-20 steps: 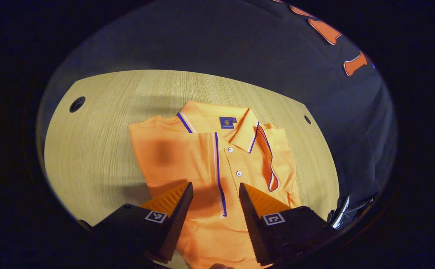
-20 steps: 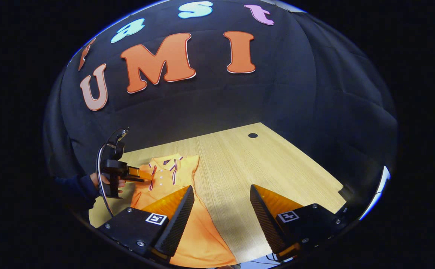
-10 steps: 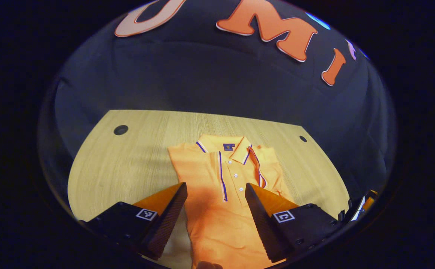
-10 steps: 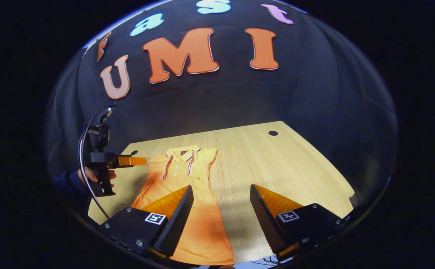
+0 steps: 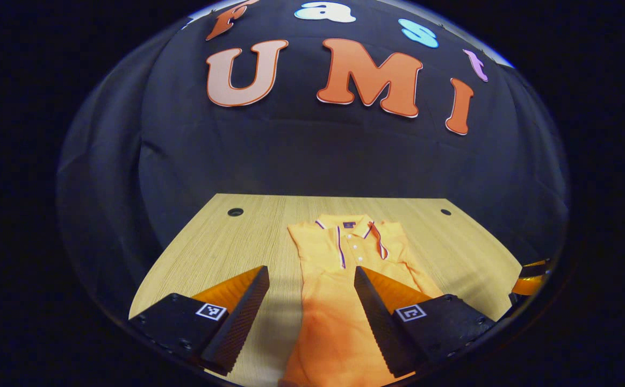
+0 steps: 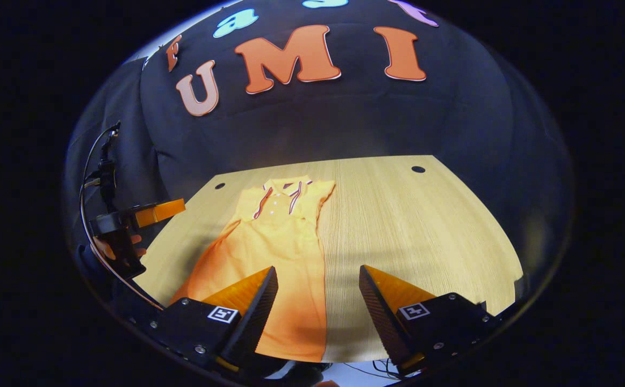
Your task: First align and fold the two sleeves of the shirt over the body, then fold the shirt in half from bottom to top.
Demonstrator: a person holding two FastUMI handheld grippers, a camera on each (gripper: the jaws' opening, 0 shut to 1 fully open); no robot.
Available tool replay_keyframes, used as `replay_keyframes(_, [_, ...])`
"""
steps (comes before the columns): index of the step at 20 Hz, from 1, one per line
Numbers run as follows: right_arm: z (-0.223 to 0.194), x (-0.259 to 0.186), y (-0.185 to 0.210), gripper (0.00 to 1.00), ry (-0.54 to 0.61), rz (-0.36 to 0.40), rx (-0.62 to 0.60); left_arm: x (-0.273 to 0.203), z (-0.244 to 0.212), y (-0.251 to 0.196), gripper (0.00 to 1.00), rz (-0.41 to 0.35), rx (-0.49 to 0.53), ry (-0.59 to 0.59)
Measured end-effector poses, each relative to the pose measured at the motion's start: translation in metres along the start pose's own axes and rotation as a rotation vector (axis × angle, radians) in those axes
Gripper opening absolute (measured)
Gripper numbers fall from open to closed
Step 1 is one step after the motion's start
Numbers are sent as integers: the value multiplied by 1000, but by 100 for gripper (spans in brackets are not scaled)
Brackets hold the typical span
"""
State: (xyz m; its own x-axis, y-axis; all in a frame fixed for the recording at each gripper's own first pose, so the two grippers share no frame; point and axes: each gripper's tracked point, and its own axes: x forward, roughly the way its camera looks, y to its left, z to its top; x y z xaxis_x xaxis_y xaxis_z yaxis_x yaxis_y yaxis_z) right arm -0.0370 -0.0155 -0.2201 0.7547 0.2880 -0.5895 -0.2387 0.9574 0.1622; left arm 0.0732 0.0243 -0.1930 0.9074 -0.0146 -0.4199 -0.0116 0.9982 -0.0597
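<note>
Sleeves look done, bottom-to-top fold not started.

I see the shirt (image 5: 344, 269) lying flat on the table (image 5: 226, 252), collar toward the booth wall, hem toward me. It reads as a narrow strip, both sleeves (image 6: 296, 200) apparently tucked over the body, trim lines running beside the placket. Left gripper (image 5: 308, 301) is above the lower body of the shirt, jaws spread, holding nothing. Right gripper (image 6: 317, 303) is spread too, empty, straddling the shirt's right edge near the hem (image 6: 291, 344). My judgement: step one complete, step two pending; both claws need to get down to the hem corners and carry them up to the collar (image 5: 347, 223).
</note>
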Motion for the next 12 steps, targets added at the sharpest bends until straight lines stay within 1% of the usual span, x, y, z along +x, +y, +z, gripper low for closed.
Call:
replay_keyframes(1, [-10,-1,-1,94,14,7,-11,-12,-15,-2,98,2,3,16])
replay_keyframes(5, [-44,1,4,95,77,50,-43,-45,-63,-7,98,16,19,77])
replay_keyframes(8, [-70,3,4,96,122,60,-59,-58,-92,-11,98,12,16,113])
replay_keyframes(12, [-108,4,8,96,194,76,-75,-76,-143,-11,98,15,44,202])
